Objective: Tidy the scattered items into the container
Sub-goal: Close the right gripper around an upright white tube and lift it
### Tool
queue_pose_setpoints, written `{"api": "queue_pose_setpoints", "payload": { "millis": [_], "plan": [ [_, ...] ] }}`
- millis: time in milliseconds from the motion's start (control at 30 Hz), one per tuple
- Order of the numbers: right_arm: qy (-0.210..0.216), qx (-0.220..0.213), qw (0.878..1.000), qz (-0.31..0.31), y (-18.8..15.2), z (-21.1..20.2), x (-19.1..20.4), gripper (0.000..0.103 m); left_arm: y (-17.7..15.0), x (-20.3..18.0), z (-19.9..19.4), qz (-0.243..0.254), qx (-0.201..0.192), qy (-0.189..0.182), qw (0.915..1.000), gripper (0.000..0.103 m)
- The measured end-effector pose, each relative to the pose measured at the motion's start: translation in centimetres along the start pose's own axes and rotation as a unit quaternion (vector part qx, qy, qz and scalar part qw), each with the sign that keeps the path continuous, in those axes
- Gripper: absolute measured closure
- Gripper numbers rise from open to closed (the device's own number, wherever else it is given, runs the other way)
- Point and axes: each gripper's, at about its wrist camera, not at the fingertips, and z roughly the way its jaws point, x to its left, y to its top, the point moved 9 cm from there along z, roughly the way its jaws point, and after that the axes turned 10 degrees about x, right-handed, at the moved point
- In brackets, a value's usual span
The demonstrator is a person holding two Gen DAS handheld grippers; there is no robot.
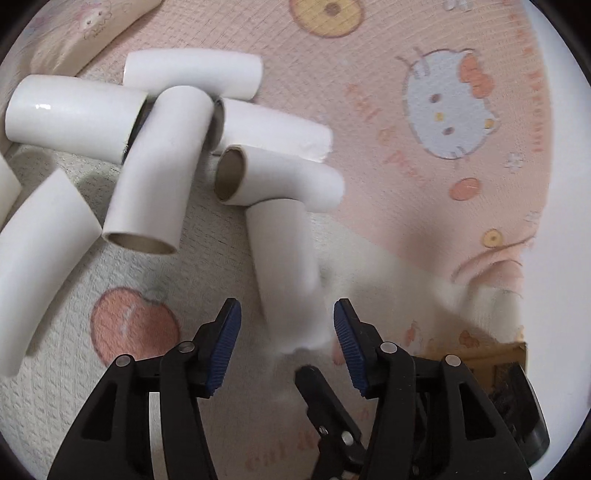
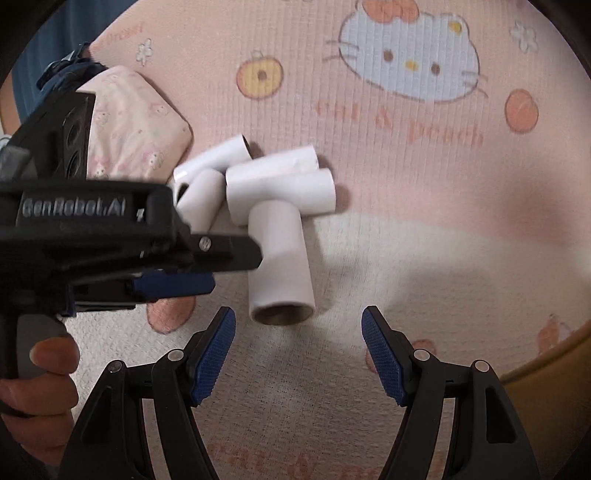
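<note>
Several white cardboard tubes lie in a loose heap on a pink and white cartoon mat. The nearest tube points toward me, blurred, its near end between the fingers of my left gripper. The pads stand apart from it, so that gripper is open. In the right wrist view the same tube shows its brown open end just beyond my right gripper, which stands wide open and empty. My left gripper comes in from the left beside that tube, held by a hand.
A pink printed fabric container sits behind the heap at the left, also at the top left as the container. The mat's edge and brown floor lie at the lower right. A black finger of the other gripper shows low in the left wrist view.
</note>
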Motion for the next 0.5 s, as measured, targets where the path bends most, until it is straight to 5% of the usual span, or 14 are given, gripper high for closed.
{"api": "queue_pose_setpoints", "payload": {
  "millis": [100, 400, 500],
  "plan": [
    [0.024, -0.002, 1.000, 0.001, 0.1, 0.3, 0.5, 0.034, 0.6, 0.1, 0.9, -0.012, 0.009, -0.009, 0.9998, 0.064],
    [0.052, -0.004, 0.999, 0.009, 1.7, 1.4, 0.9, 0.036, 0.7, -1.5, 1.9, 0.020, 0.014, 0.000, 0.9997, 0.067],
    [0.067, 0.002, 0.998, 0.005, 1.7, 1.8, 1.3, 0.046, 0.7, -1.7, 2.0, 0.024, 0.015, 0.000, 0.9996, 0.068]
  ]
}}
